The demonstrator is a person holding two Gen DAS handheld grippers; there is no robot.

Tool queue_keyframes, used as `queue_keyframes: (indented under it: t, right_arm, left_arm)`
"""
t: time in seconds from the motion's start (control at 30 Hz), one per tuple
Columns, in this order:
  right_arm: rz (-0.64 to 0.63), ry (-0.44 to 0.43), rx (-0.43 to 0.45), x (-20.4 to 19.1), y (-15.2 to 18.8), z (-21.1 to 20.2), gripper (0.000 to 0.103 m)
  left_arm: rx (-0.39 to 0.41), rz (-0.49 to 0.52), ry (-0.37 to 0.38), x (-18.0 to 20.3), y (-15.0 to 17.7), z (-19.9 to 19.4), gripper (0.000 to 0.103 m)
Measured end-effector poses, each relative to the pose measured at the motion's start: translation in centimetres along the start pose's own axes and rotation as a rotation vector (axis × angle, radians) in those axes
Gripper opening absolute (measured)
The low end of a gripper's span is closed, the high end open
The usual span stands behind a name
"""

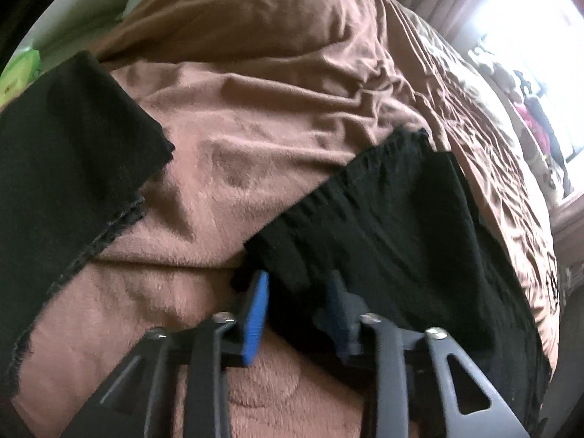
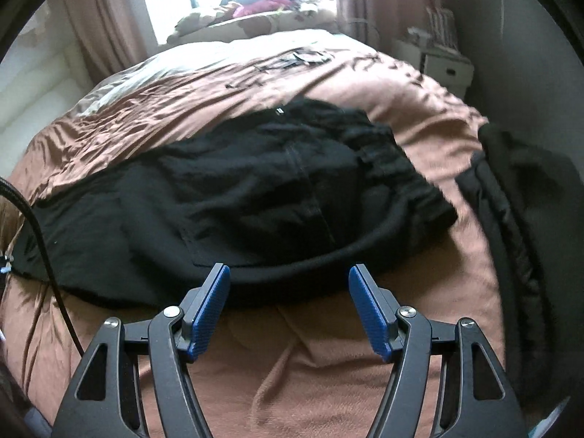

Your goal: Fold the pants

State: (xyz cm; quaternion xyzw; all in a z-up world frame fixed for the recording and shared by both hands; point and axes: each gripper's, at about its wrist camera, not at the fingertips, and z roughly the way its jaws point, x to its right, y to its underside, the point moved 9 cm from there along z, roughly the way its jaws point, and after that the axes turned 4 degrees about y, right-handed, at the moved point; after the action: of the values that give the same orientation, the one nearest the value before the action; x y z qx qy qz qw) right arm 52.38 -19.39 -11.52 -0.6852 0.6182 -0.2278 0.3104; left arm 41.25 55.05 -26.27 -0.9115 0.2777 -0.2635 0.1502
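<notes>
Black pants [image 2: 255, 189] lie spread on a brown blanket [image 2: 292, 365] on a bed, with the gathered waistband toward the right. My right gripper [image 2: 288, 299] hovers just in front of their near edge, jaws open and nothing between the blue pads. In the left wrist view my left gripper [image 1: 297, 310] is shut on a bunched corner of the pants [image 1: 383, 219] by the ribbed waistband. A second flap of black cloth [image 1: 65, 153] with a stitched hem lies at the left; I cannot tell whether it belongs to the same pants.
Another dark padded garment [image 2: 518, 219] lies on the bed's right side. A black cable [image 2: 40, 241] runs along the left. Pillows and clothes [image 2: 262, 11] are piled under the bright window, and a white nightstand [image 2: 445, 65] stands at the back right.
</notes>
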Motion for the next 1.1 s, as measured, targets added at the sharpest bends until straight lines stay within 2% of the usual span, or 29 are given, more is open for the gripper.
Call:
queue_keyframes:
  t: [0.03,0.13,0.33,0.47,0.5,0.57,0.6,0.63,0.87,1.1]
  right_arm:
    - [0.005,0.002,-0.003,0.1,0.0,0.2,0.066]
    - [0.027,0.009,-0.010,0.4,0.0,0.7,0.066]
    - [0.027,0.014,0.000,0.4,-0.4,1.1,0.066]
    - [0.043,0.011,-0.004,0.7,-0.2,1.4,0.066]
    - [0.044,0.008,-0.006,0.9,-0.2,1.5,0.066]
    - [0.048,0.002,-0.009,1.0,0.0,1.6,0.066]
    - [0.051,-0.004,-0.011,1.0,0.1,1.6,0.066]
    - [0.057,-0.012,-0.012,1.1,0.2,1.6,0.066]
    - [0.153,-0.092,-0.026,2.0,0.8,1.9,0.066]
    - [0.296,-0.166,-0.037,3.0,1.7,2.9,0.066]
  left_arm:
    - [0.004,-0.012,-0.001,-0.2,-0.1,0.0,0.003]
    - [0.034,-0.052,0.019,-0.6,-0.2,-0.7,0.002]
    - [0.069,-0.067,0.023,-1.2,0.1,-2.0,0.002]
    - [0.023,-0.102,-0.003,-2.0,0.8,-1.5,0.003]
    - [0.013,-0.116,0.005,-2.2,1.1,-1.5,0.007]
    - [-0.006,-0.127,0.037,-2.1,1.6,-1.4,0.024]
    - [-0.009,-0.133,0.052,-2.1,1.8,-1.5,0.036]
    - [-0.008,-0.136,0.056,-2.1,1.9,-1.5,0.042]
    - [-0.049,-0.177,0.117,-1.3,2.8,-0.6,0.043]
    - [-0.010,-0.194,0.131,-1.4,1.9,0.4,0.043]
